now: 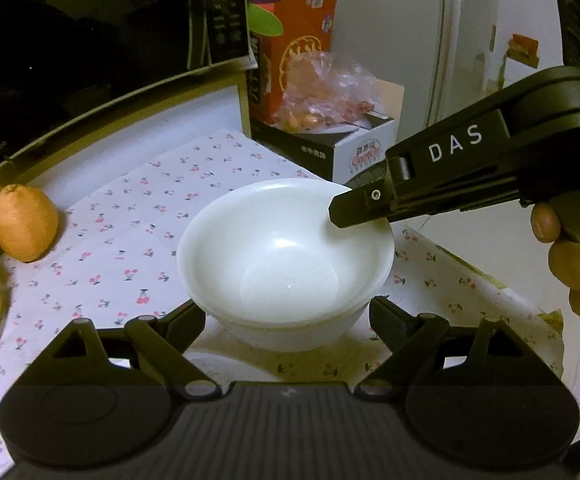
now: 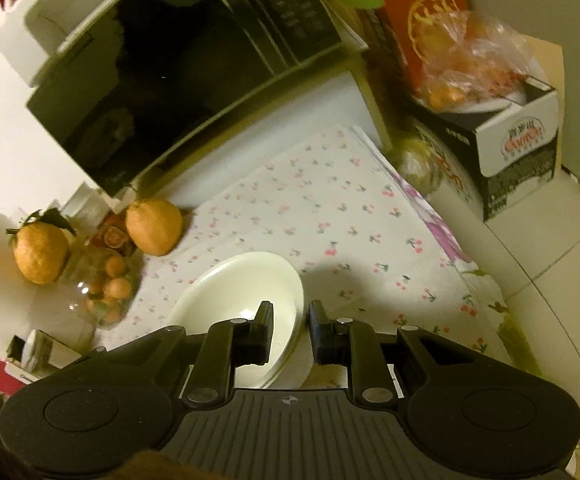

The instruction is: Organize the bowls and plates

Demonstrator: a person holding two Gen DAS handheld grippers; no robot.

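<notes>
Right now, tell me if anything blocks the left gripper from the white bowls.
Nothing visible does. The left gripper is open, with the stacked white bowls sitting directly between its fingers on the cherry-print cloth. The right gripper straddles the top bowl's far rim, clear of the left one's path.

White bowl (image 1: pixel 286 256), nested in another, sits on a cherry-print cloth (image 1: pixel 138 216); the left gripper (image 1: pixel 286 316) spreads wide around its near side; the right gripper (image 1: pixel 354 210) reaches over its far rim; an orange fruit (image 1: pixel 24 222) lies left.
</notes>
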